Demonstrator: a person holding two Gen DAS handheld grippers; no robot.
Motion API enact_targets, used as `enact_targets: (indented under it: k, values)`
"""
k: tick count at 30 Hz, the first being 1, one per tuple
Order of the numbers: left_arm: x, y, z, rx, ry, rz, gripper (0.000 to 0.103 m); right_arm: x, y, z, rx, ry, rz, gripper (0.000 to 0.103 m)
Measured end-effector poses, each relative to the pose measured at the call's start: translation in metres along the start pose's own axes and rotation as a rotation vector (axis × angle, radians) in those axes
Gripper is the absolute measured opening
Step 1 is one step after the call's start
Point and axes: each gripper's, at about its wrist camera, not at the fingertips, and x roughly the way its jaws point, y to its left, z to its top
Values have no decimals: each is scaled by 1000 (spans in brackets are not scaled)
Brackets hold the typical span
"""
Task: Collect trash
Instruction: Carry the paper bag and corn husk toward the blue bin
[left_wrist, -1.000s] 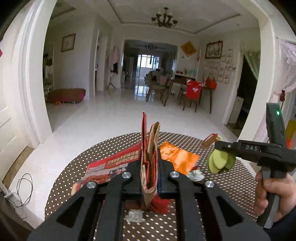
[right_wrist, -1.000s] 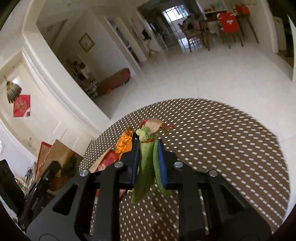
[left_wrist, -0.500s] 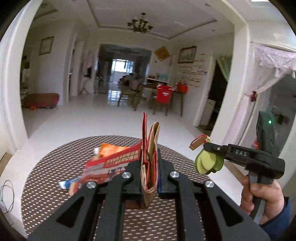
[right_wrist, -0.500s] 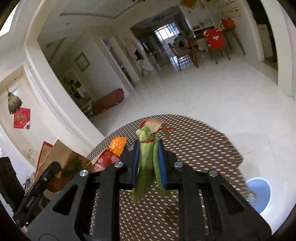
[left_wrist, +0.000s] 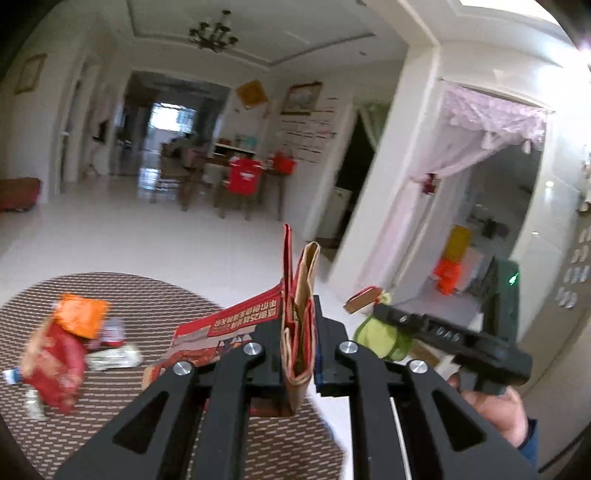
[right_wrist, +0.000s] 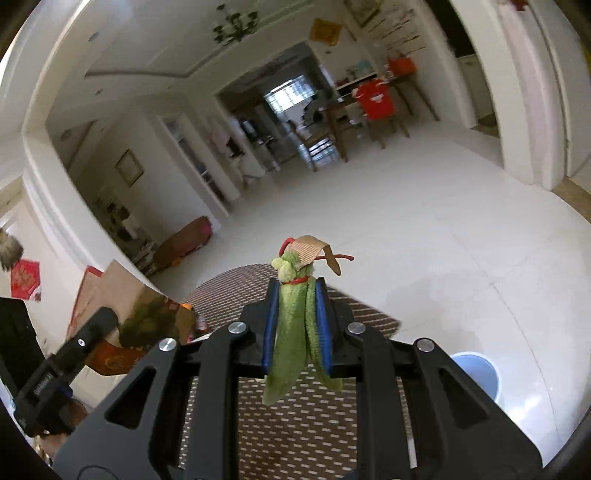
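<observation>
My left gripper jaws clamp a red-brown paper bag upright, right gripper jaws pinch a green leaf bundle, both held above the tabletop w/ wrappers lying on it.

Daylight is pouring in from the far window at about eleven o'clock in the left view, glaring off the glossy floor. Motion blur is smearing both views, and fisheye bending is curving walls into dark corners.
</observation>
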Motion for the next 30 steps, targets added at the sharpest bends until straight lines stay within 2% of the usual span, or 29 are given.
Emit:
enact_targets:
  k: [8,15,19,22,28,30]
  values:
    - [66,-65,-6,36,74,-160,9,-27,-73,-1,92,-25,-106,19]
    - [151,-107,-26,-25,205,-291,9,-28,-130,-7,169,1,-209,19]
    - [200,-118,-45,-51,284,-296,9,-19,-161,-17,215,36,-251,19]
    - [238,-123,-62,-60,348,-271,10,-9,-182,-24,240,69,-275,19]
    - [294,-113,-96,-127,489,-247,11,13,-210,-37,284,129,-295,19]
    - [308,-110,-103,-144,519,-242,16,22,-219,-41,301,151,-297,19]
